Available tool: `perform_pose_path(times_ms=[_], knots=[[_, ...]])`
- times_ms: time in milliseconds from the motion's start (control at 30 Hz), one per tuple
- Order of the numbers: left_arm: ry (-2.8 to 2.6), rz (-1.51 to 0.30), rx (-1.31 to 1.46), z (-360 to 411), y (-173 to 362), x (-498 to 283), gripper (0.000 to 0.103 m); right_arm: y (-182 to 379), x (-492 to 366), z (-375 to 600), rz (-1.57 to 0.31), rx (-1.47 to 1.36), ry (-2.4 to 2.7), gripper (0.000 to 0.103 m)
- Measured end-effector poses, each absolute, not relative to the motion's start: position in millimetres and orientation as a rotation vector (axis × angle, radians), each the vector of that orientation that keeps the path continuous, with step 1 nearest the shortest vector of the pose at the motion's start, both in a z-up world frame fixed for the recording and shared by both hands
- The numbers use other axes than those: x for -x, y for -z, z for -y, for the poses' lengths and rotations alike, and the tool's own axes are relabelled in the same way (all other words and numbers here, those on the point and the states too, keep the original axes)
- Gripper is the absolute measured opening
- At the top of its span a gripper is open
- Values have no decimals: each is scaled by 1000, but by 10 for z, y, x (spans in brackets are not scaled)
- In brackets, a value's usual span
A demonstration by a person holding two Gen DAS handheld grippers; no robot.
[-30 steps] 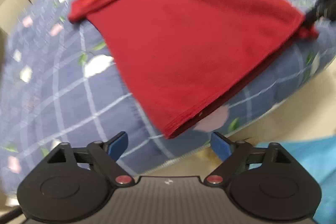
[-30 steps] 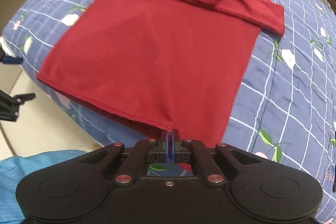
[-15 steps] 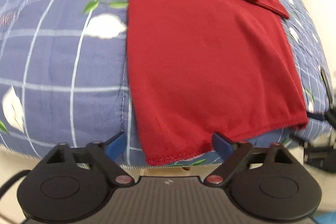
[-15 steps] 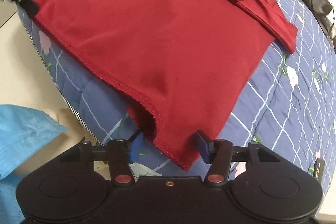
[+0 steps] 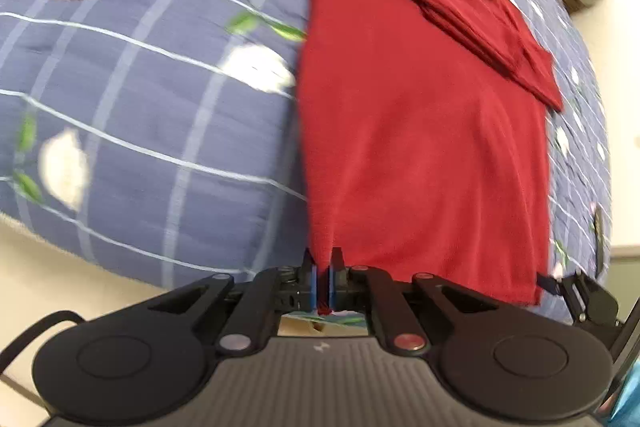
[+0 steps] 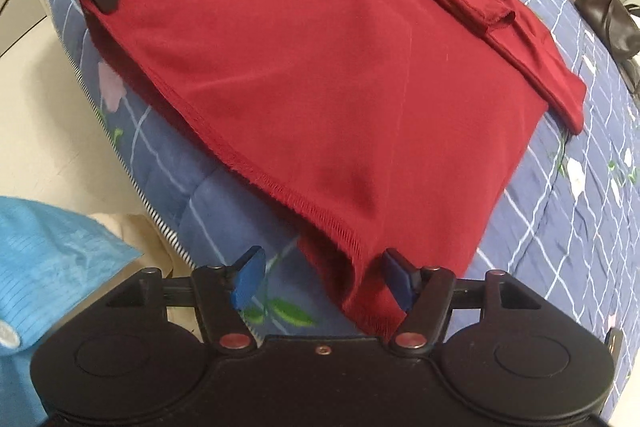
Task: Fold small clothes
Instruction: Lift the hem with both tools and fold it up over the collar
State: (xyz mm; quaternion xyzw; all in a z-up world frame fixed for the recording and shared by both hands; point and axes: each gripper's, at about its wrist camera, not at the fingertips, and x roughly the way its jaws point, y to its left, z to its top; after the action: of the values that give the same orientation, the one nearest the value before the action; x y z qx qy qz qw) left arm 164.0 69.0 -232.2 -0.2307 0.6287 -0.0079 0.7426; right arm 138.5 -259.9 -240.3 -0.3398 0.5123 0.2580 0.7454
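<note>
Left wrist: jaws pinch red knit shirt [image 5: 420,147] hem corner; right jaws widening, unpinched around stitched hem.

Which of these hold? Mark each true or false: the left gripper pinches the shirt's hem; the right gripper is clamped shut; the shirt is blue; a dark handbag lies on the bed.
1. The left gripper pinches the hem of the red shirt: true.
2. The right gripper is clamped shut: false; its jaws have just been opening, a hem corner loose between them.
3. The shirt is blue: false; it is red, on a blue checked bedspread.
4. A dark handbag lies on the bed: true.
</note>
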Motion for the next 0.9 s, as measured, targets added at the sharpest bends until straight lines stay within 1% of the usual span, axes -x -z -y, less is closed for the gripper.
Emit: perform_pose_path(times_ms=[133, 267, 300, 333, 367, 433, 567, 800, 900], knots=[[-37, -1356, 547, -919, 2270, -1618, 4, 2490, -1367, 2565, -1106, 823, -575, 67], [-38, -1363, 551, -905, 2278, -1643, 4, 2521, -1276, 2565, -1060, 896, -596, 65], [-38, -1367, 545, -876, 2276, -1648, 4, 2528, -1258, 2566, -1053, 910, -600, 60], [-38, -1371, 544, -856, 2264, -1647, 4, 2527, -1238, 2569, -1049, 921, -608, 49], [-41, -1375, 545, -827, 2256, -1646, 4, 2521, -1223, 2573, -1043, 928, -613, 41], [-51, -1378, 552, -783, 2228, -1657, 4, 2492, -1189, 2582, -1025, 950, -606, 4], [-47, -1369, 539, -734, 2060, -1601, 4, 2339, -1206, 2656, -1027, 931, -610, 3], [-20, -1343, 527, -626, 1765, -1435, 4, 1908, -1103, 2839, -967, 1008, -706, 3], [-28, -1348, 555, -623, 1688, -1290, 4, 1743, -1061, 2904, -972, 1014, -732, 3]])
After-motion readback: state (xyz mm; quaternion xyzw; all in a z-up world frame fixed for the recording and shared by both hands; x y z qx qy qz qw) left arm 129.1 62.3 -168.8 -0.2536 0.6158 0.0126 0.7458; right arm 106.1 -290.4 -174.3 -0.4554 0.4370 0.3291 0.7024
